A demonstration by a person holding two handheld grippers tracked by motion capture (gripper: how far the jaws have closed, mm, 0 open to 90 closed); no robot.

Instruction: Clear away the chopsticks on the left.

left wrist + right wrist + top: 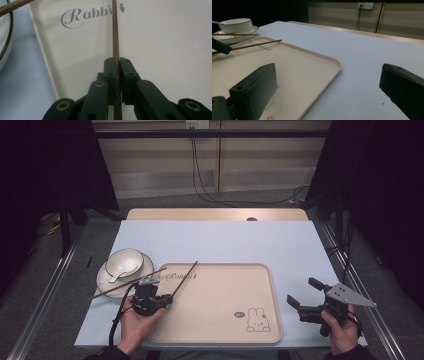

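Left tongs point(118, 65) pinch chopstick point(115, 32) near lower end, tip slanting over tray point(225, 320). Second chopstick point(125, 284) rests across plate point(103, 276) beside bowl point(125, 261). Right tongs point(302, 292) spread, idle. Chopstick light, stiff, slick; likely pivots; mid-length grip steadier.

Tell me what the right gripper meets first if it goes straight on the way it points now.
Probably nothing soon: the open right gripper points across bare table just past the tray's right rim. Depth is hard to judge.
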